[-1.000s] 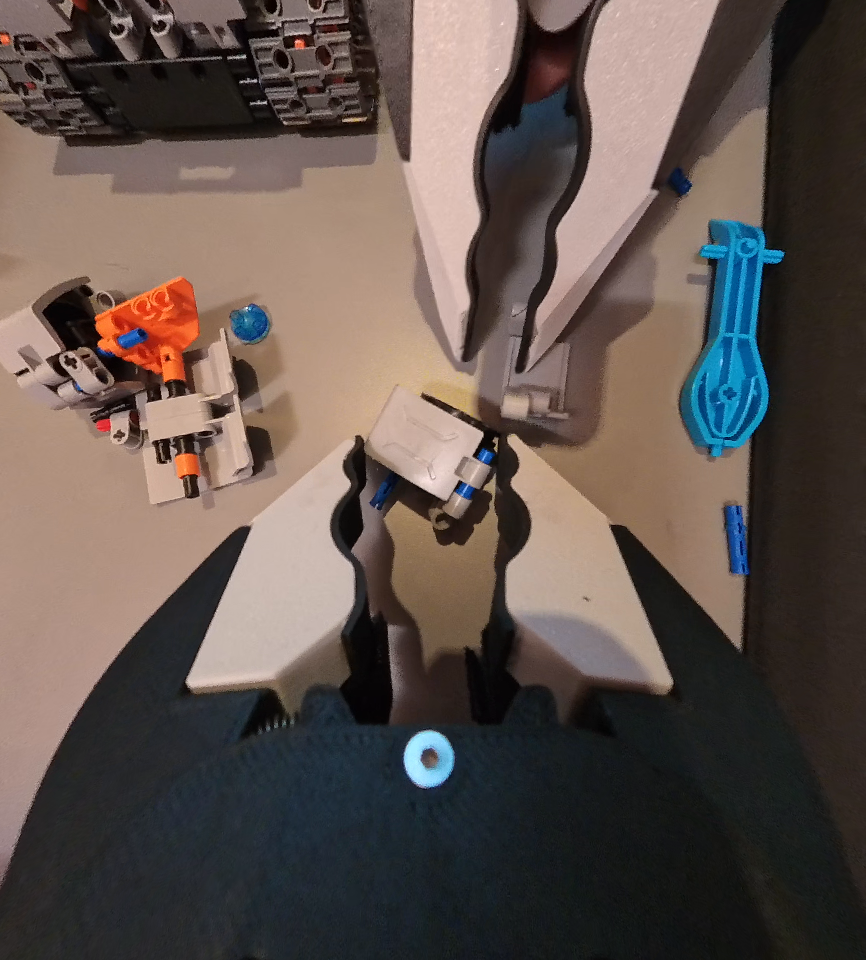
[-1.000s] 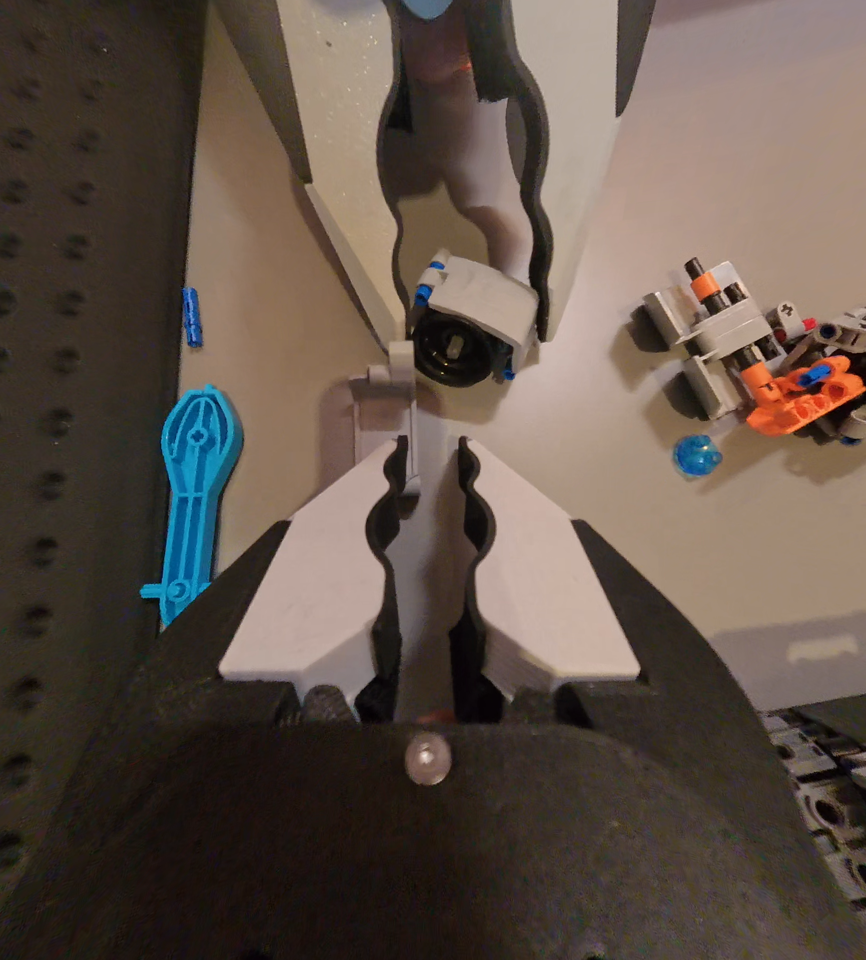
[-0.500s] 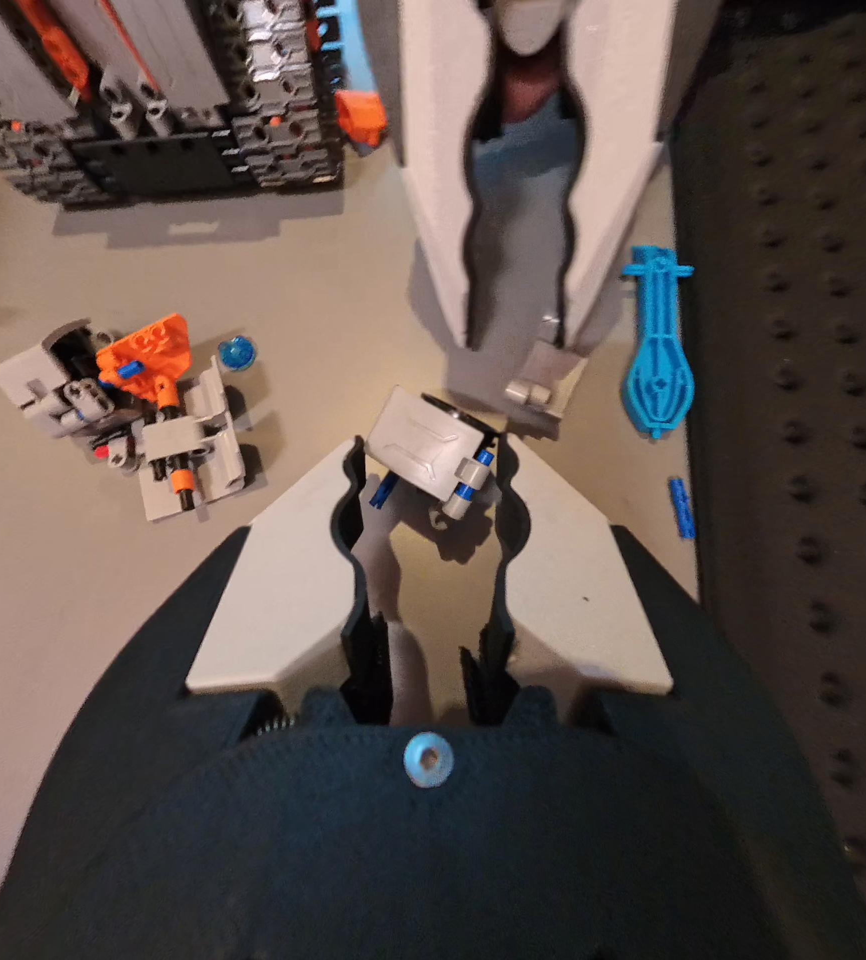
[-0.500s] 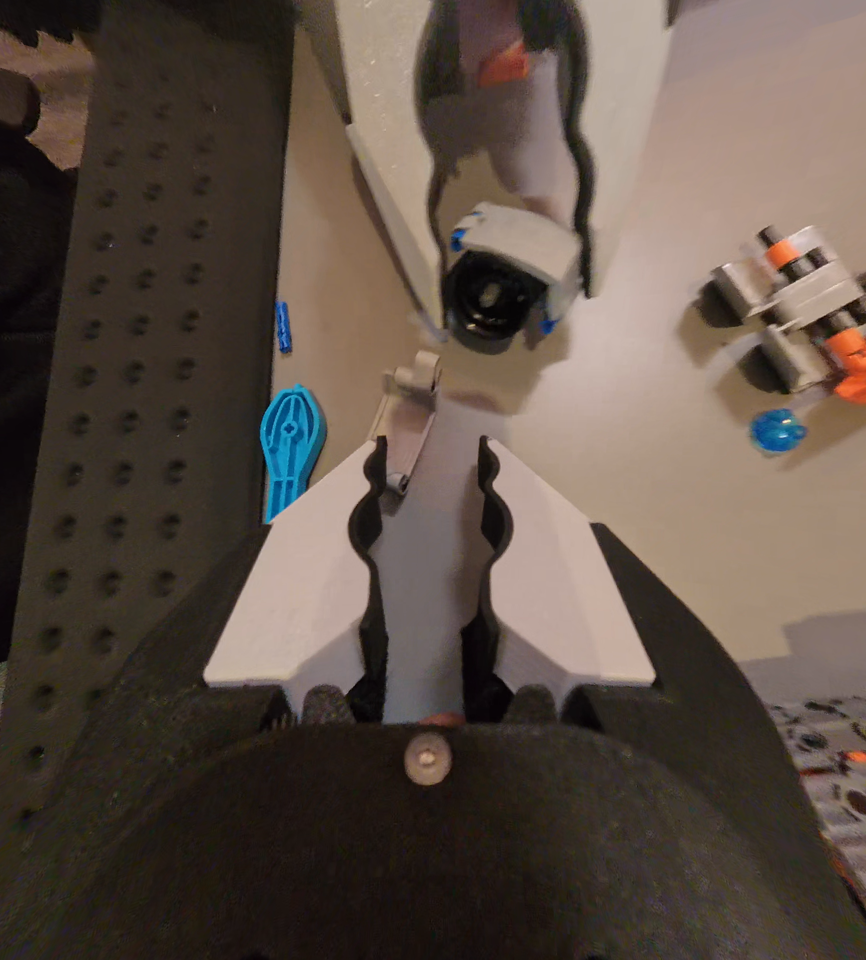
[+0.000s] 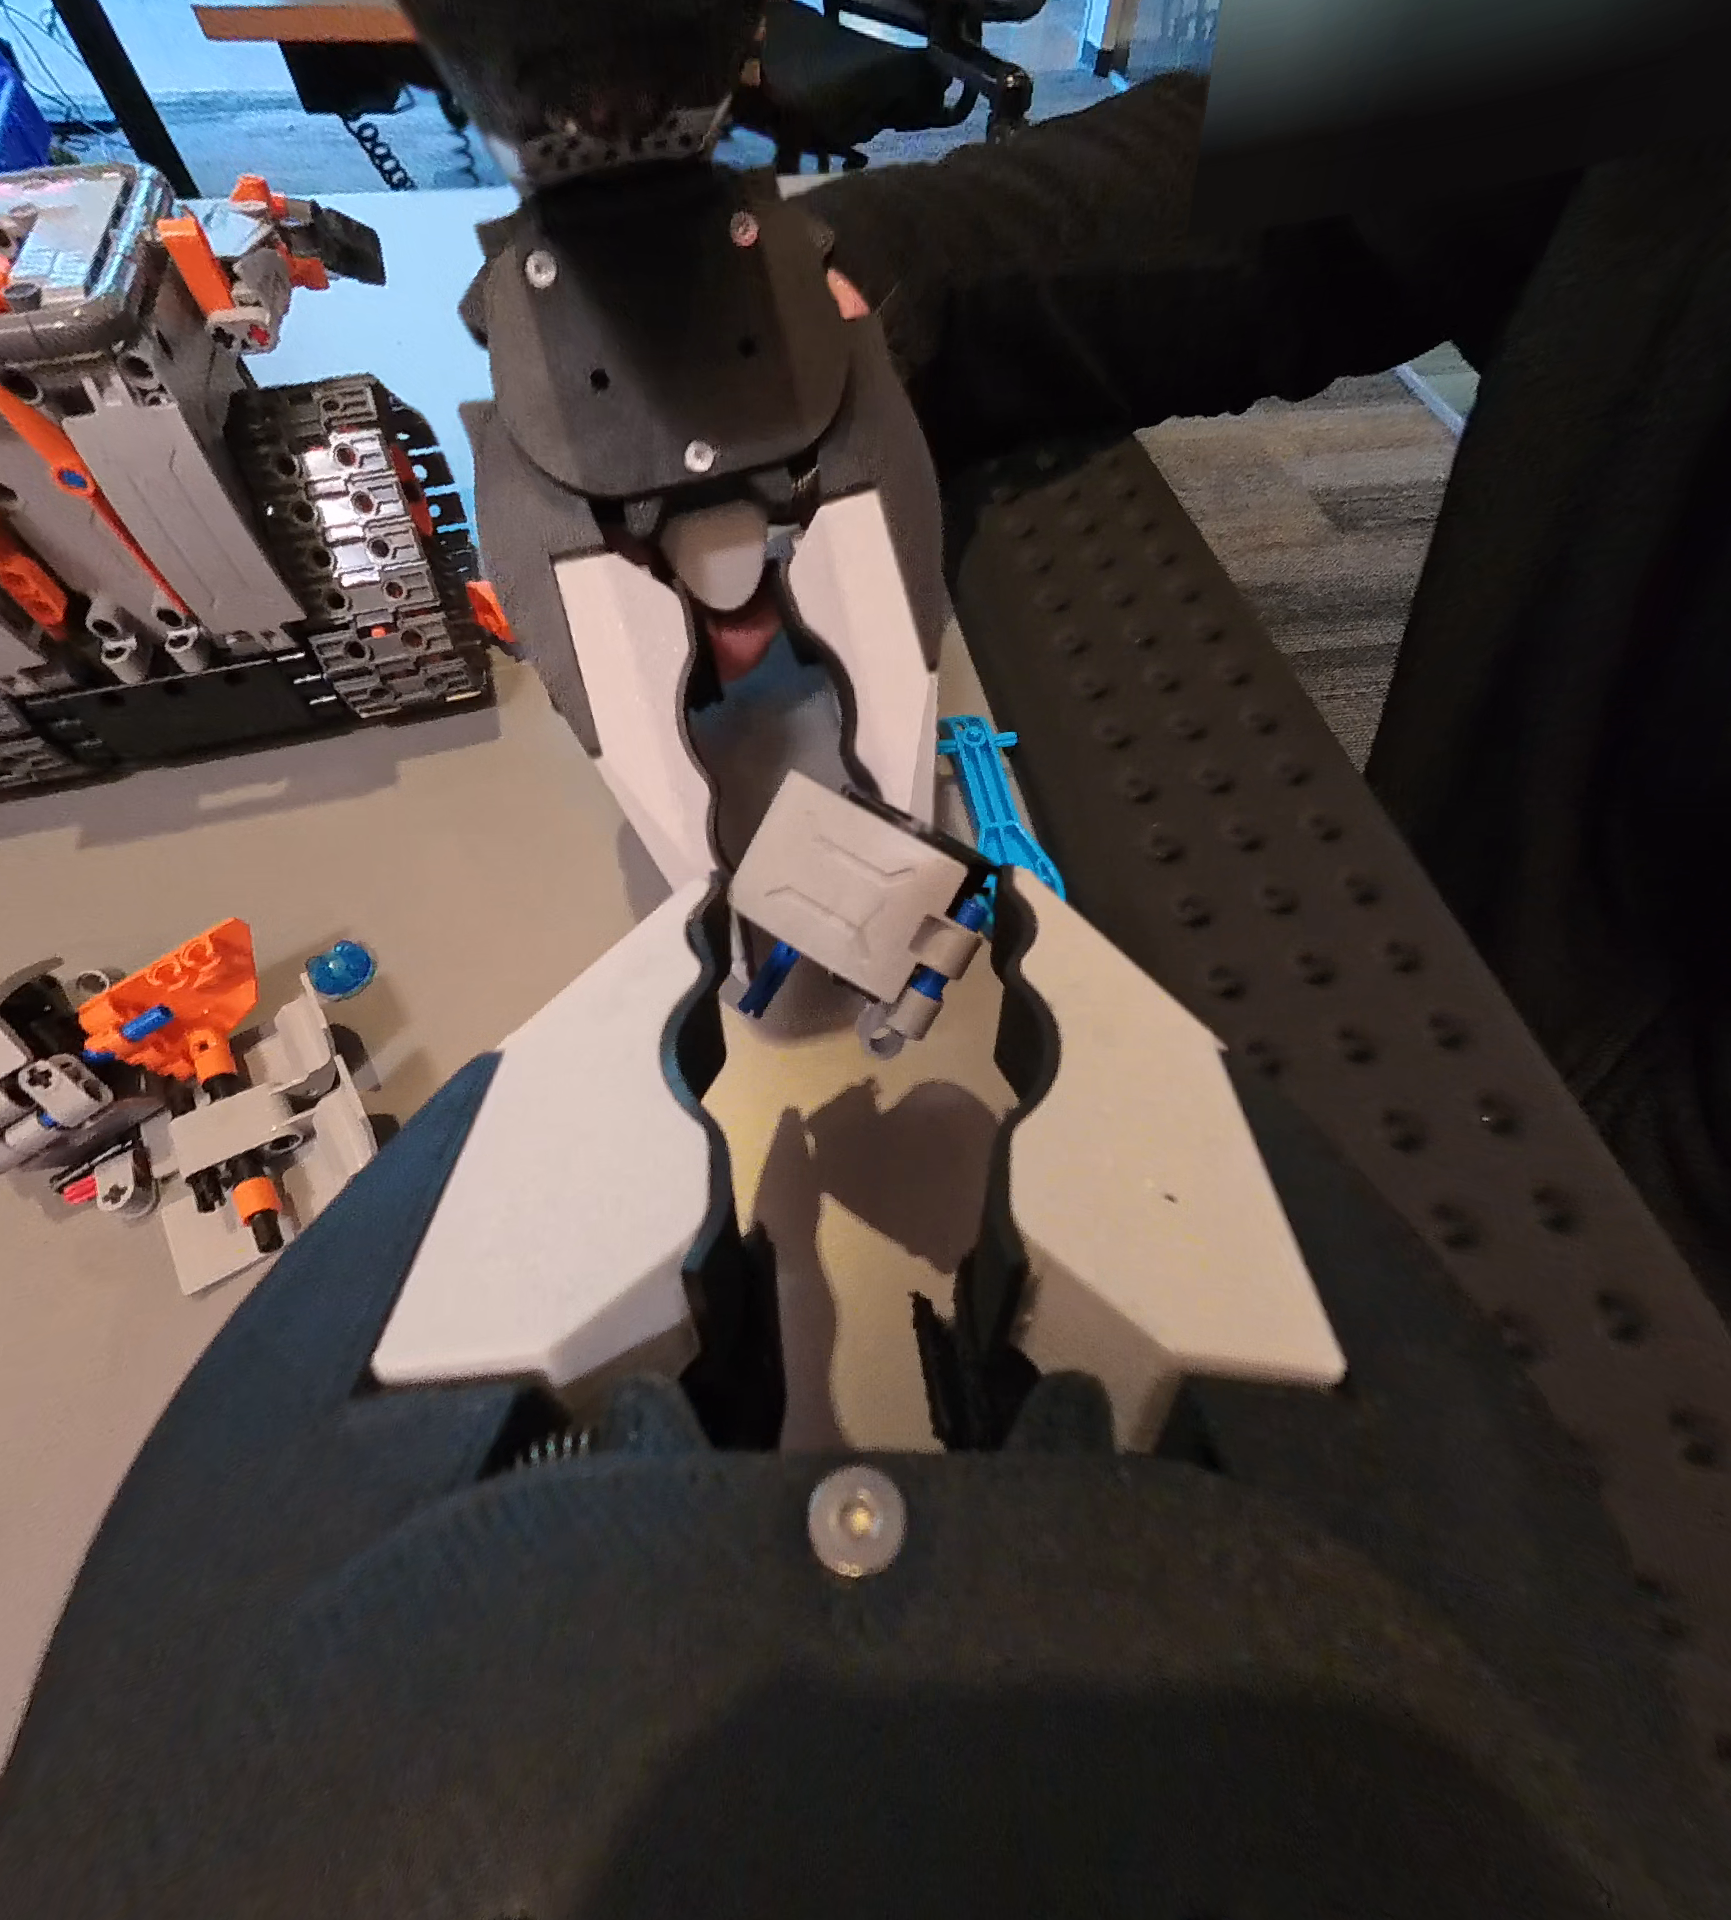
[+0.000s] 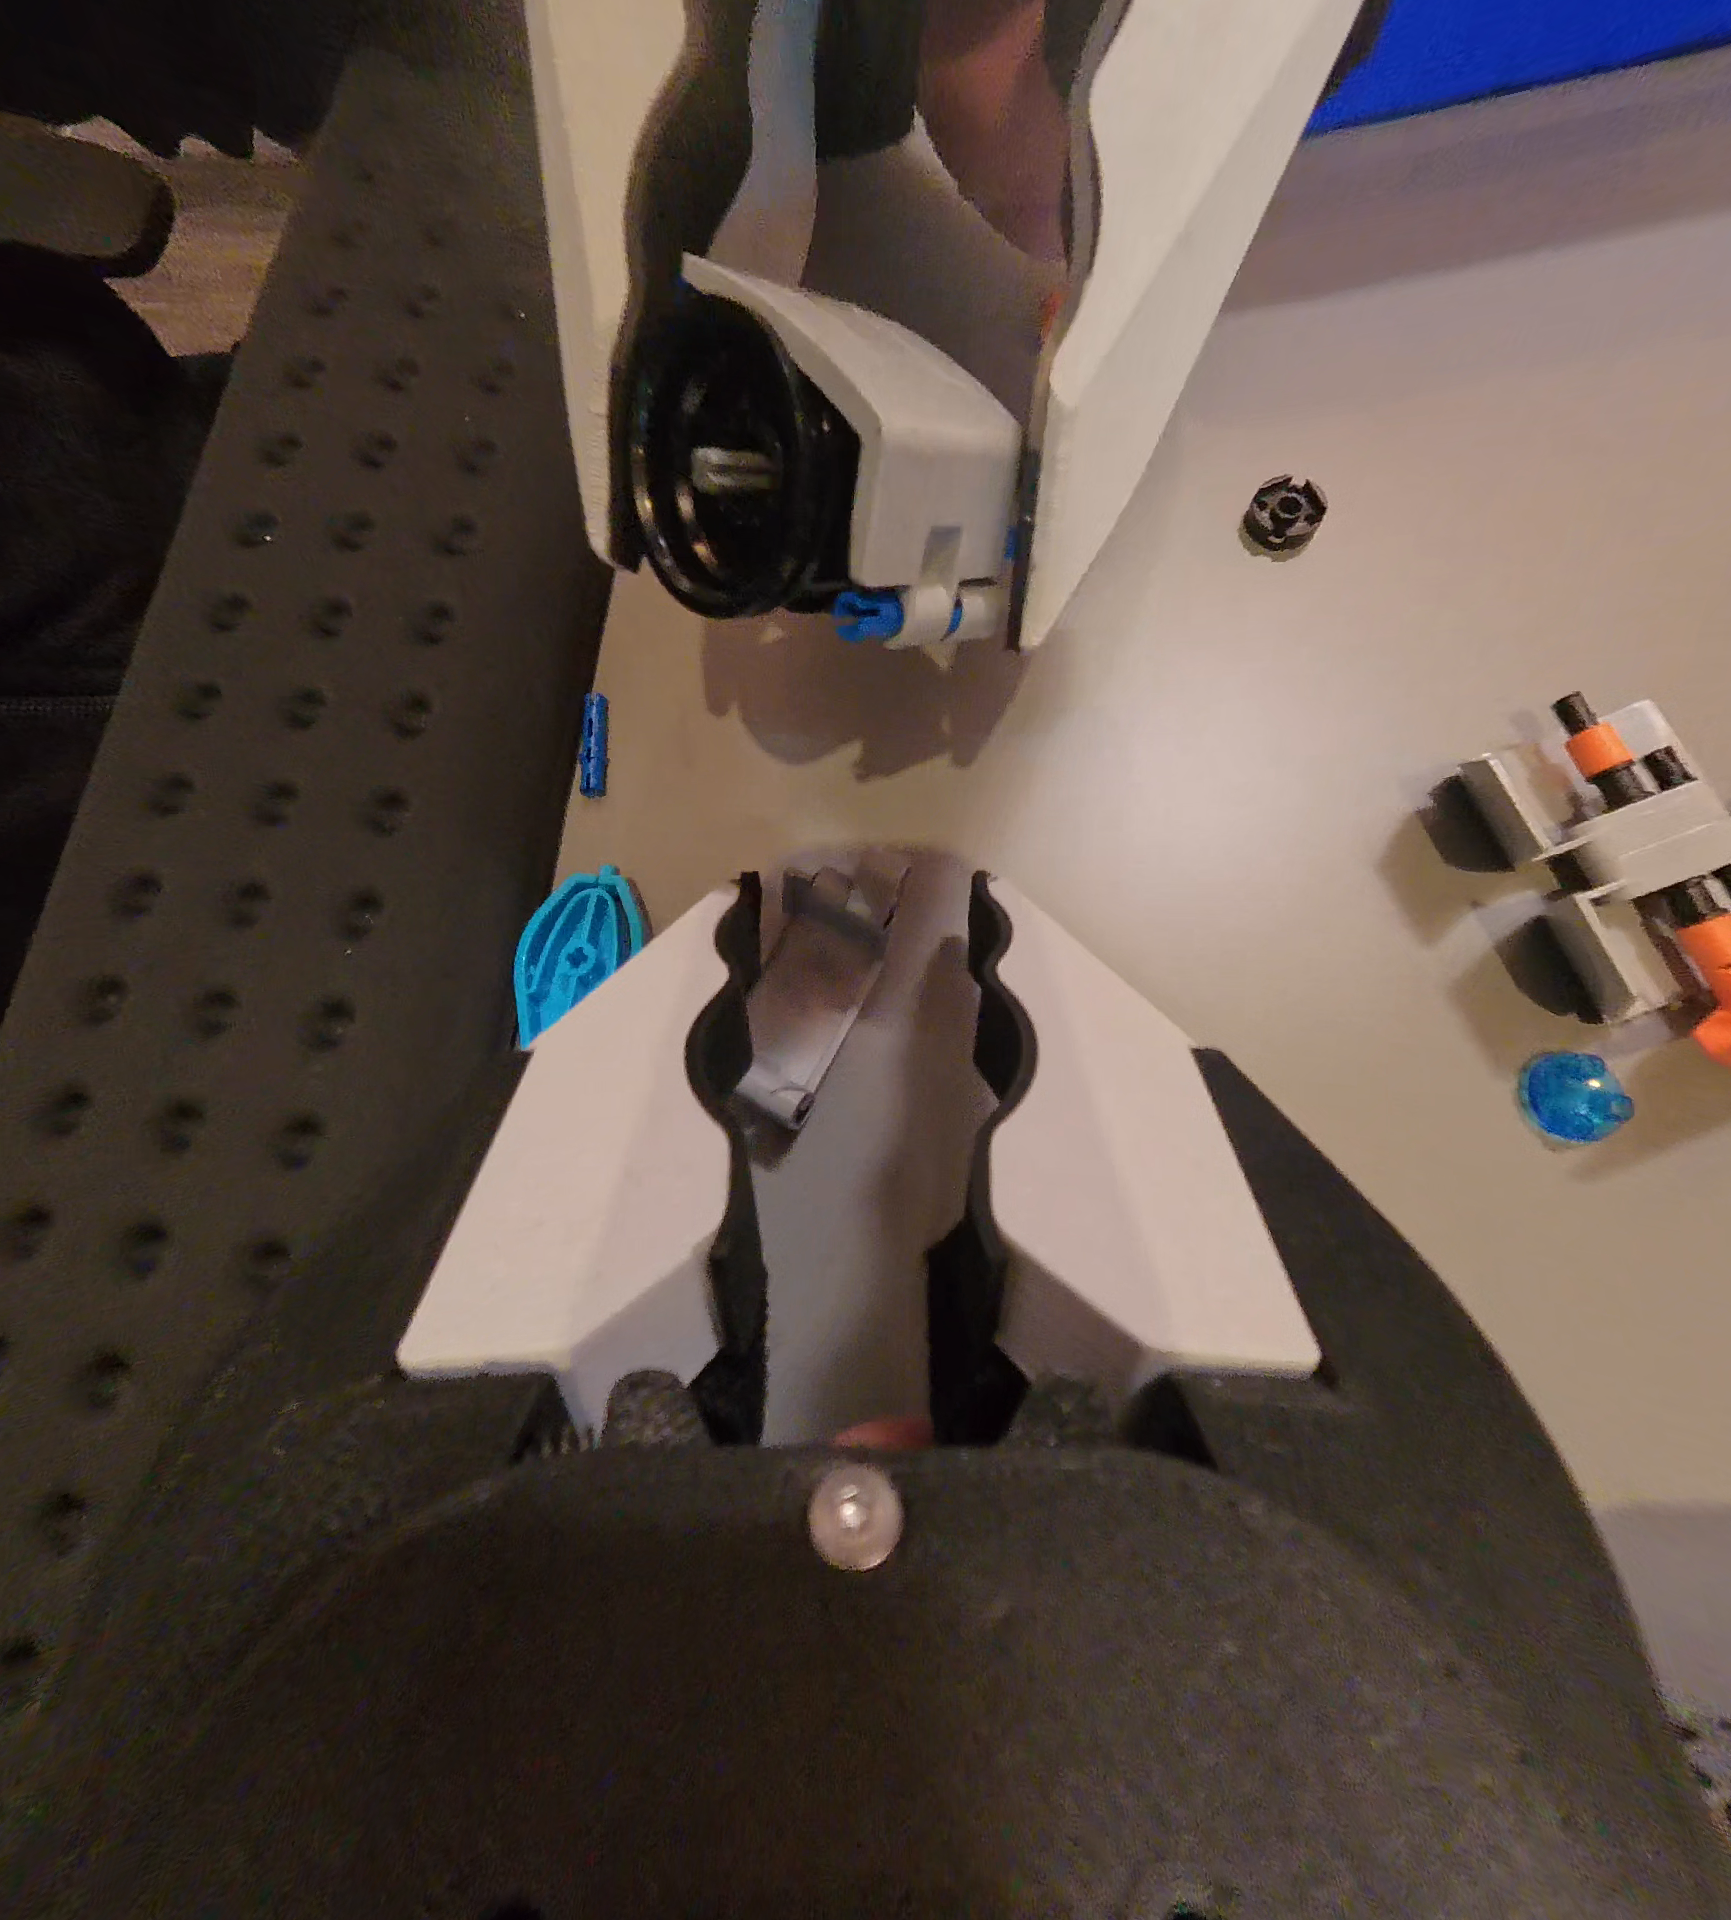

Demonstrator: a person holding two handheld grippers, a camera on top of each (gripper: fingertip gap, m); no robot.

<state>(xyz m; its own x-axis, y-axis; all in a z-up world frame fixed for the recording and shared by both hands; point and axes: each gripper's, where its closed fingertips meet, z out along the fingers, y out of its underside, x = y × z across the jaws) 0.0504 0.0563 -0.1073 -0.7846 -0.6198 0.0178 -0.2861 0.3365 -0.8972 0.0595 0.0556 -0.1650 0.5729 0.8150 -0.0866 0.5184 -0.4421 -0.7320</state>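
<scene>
My left gripper is shut on a grey panel assembly with a black wheel and blue pins, held above the tan table. In the right wrist view the left gripper holds it with the wheel facing me. My right gripper is open, tip to tip with the left one. A flat grey piece lies loose between its fingers, leaning on the left one. In the left wrist view the right gripper's fingers stand just behind the assembly.
A black perforated strip runs along the table edge, with a blue tool and blue pin beside it. A tracked model, an orange-grey sub-assembly, a blue stud and a black round piece lie around. The grippers' ends are close to 6 centimetres from one another.
My right gripper's jaws have widened and the flat grey piece now sits deeper between them. The left gripper with its assembly has come closer and both views have tilted up.
</scene>
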